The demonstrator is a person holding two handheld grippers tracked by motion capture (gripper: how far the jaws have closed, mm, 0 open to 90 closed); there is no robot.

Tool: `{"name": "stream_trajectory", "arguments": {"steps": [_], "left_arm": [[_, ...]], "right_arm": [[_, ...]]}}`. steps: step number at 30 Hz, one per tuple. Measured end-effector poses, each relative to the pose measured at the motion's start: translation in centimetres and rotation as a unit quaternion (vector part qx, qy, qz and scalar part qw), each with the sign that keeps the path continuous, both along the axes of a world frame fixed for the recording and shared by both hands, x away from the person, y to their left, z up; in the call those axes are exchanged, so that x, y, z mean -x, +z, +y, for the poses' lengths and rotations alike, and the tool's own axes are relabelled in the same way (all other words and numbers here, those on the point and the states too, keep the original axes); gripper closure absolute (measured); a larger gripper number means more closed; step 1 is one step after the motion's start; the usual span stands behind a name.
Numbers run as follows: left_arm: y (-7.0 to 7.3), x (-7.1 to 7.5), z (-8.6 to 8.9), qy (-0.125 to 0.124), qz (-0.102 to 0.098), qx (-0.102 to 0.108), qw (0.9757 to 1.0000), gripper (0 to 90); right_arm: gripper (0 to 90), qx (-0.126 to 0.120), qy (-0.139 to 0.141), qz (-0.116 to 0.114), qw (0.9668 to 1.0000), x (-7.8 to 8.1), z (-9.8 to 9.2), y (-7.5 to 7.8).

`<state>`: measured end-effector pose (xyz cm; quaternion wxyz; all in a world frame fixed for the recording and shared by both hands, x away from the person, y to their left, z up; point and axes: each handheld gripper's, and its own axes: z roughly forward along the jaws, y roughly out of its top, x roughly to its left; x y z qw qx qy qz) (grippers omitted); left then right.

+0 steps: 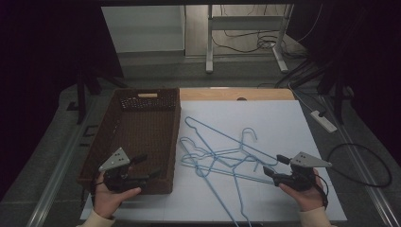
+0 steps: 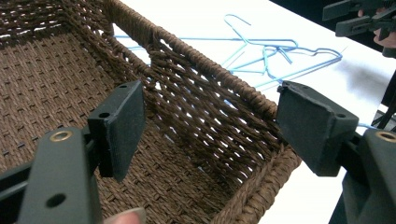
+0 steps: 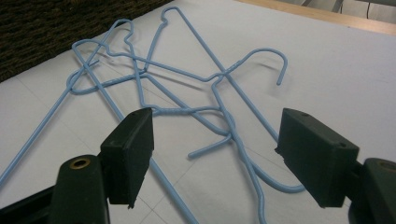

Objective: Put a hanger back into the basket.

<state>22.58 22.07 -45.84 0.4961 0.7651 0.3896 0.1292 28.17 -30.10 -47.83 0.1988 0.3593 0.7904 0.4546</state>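
Holding wide open, the right hand-held gripper (image 1: 273, 166) sits at about 4 o'clock on the worktop (image 1: 293, 127), jaws pointed toward 9 o'clock at the hanger pile, nothing between the pads. Same in the right gripper view: right hand-held gripper (image 3: 212, 158) jaws spread, empty, wire lying on the white sheet between and beyond them, no contact that can be seen.

Left hand-held gripper (image 1: 145, 166) at about 8 o'clock, also fully spread, gripping nothing. It hovers over the near corner of the brown wicker basket (image 1: 126, 124). In the left gripper view the left hand-held gripper (image 2: 210, 126) frames the basket's (image 2: 56, 70) woven side wall and floor; whether a pad touches the rim cannot be told.

Blue wire hangers (image 1: 217, 153) lie tangled in a loose heap at the worktop's centre, just to 3 o'clock of the basket, flat on the white surface. Several overlap, hooks pointing different ways; one hook curls up toward 12 o'clock, long straight wires run down toward 6 o'clock. Exact count unclear from the tangle. Hangers (image 3: 187, 93) spread across the right gripper view; hangers (image 2: 280, 51) show beyond the basket rim in the left gripper view.

Basket occupies the 9 to 11 o'clock side, a handle slot in its far wall. Person's hands (image 1: 307, 194) come in from 6 o'clock. Cables (image 1: 359, 161) and a power strip (image 1: 324, 120) lie on the floor at 3 o'clock.
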Motion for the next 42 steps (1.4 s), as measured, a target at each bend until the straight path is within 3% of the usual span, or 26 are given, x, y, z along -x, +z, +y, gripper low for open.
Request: {"name": "stream_trajectory", "arguments": {"steps": [11, 21, 25, 26, 27, 28, 34, 37, 42], "left_arm": [[0.1, 0.0, 0.0, 0.002, 0.001, 0.001, 1.0000, 25.9], [-0.1, -0.2, -0.3, -0.006, 0.002, -0.001, 1.0000, 25.9], [0.0, -0.3, -0.7, -0.011, 0.003, -0.003, 0.9999, 25.9], [0.1, -0.4, -0.8, -0.013, 0.001, -0.004, 0.9999, 25.9], [0.1, -0.4, -0.9, -0.015, 0.001, -0.005, 0.9999, 25.9], [0.2, -0.5, -1.0, -0.020, 0.000, -0.005, 0.9998, 25.9], [0.1, -0.7, -1.0, -0.022, 0.002, -0.002, 0.9997, 25.9], [0.0, -0.7, -0.9, -0.023, 0.004, -0.002, 0.9997, 26.0], [0.0, -0.6, -0.9, -0.022, 0.005, -0.003, 0.9997, 26.0]], "right_arm": [[27.9, 0.006, 0.004, -0.001, 1.0000, -0.6, 0.4, 0.0], [28.1, 0.017, 0.006, -0.005, 0.9998, 0.0, 0.6, 0.4], [27.4, 0.052, 0.011, 0.004, 0.9986, -0.6, 1.3, 1.0], [27.9, 0.076, 0.013, 0.008, 0.9970, -1.0, 1.9, 1.5], [27.9, 0.076, 0.013, 0.008, 0.9970, -1.0, 1.9, 1.5], [28.6, 0.096, 0.019, 0.010, 0.9951, -1.4, 2.6, 2.1], [29.9, 0.125, 0.027, 0.037, 0.9911, -4.0, 4.4, 3.1], [31.6, 0.143, 0.030, 0.061, 0.9874, -5.6, 5.4, 3.0], [35.8, 0.176, 0.034, 0.109, 0.9777, -8.5, 7.0, 1.8]]}}
